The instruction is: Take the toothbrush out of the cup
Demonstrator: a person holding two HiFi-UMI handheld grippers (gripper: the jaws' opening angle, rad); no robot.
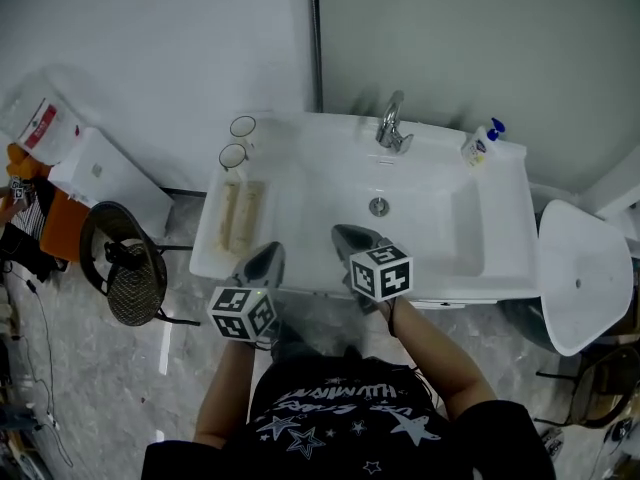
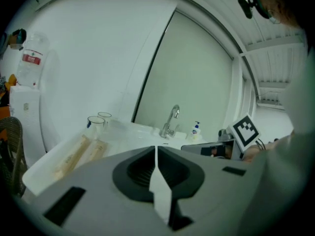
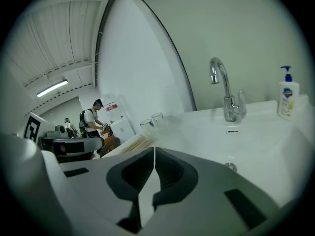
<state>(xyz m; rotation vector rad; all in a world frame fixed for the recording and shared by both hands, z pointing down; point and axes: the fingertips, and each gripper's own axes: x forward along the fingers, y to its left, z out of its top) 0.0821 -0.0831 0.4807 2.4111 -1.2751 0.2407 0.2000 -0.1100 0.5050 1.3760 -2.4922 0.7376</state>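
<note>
Two clear cups [image 1: 233,156] [image 1: 243,126] stand at the back left of the white washbasin [image 1: 480,258]; in the left gripper view they [image 2: 95,123] sit far ahead to the left, and in the right gripper view [image 3: 146,125] as well. I cannot make out a toothbrush in either cup; only a small blue spot shows on the nearer one. My left gripper [image 1: 262,265] [image 2: 156,149] hangs over the basin's front left edge, jaws shut with nothing between them. My right gripper [image 1: 355,238] [image 3: 154,150] is over the front of the bowl, also shut and holding nothing.
Two long beige packs [image 1: 240,213] lie on the basin's left ledge. A chrome tap [image 1: 392,128] and a soap pump bottle [image 1: 482,143] stand at the back. A wicker chair [image 1: 125,268] is left of the basin, a white stool [image 1: 580,273] right. A person [image 3: 93,119] stands far off.
</note>
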